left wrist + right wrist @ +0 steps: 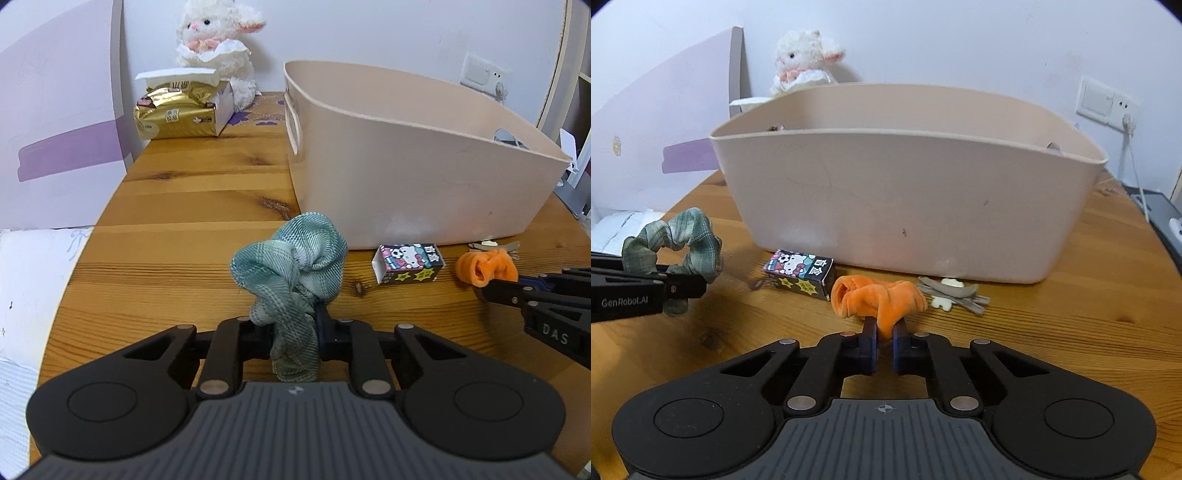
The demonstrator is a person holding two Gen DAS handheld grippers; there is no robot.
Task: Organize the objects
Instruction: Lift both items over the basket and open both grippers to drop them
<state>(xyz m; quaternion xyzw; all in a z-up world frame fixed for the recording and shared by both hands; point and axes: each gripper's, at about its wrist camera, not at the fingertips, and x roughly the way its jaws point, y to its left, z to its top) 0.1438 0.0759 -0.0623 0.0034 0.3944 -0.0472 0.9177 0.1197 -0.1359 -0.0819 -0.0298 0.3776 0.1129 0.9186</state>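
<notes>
My left gripper is shut on a green plaid scrunchie, which bunches up above the fingers; the same scrunchie shows at the left of the right wrist view. My right gripper is shut on an orange velvet scrunchie, seen also as the orange scrunchie at the right of the left wrist view. A beige plastic bin stands just behind both, its wall close ahead. A small cartoon-printed box lies between the two scrunchies in front of the bin.
Grey hair clips with a white piece lie by the bin's base. A plush lamb and a gold tissue pack sit at the wooden table's far left corner. A wall socket with a cable is at the right.
</notes>
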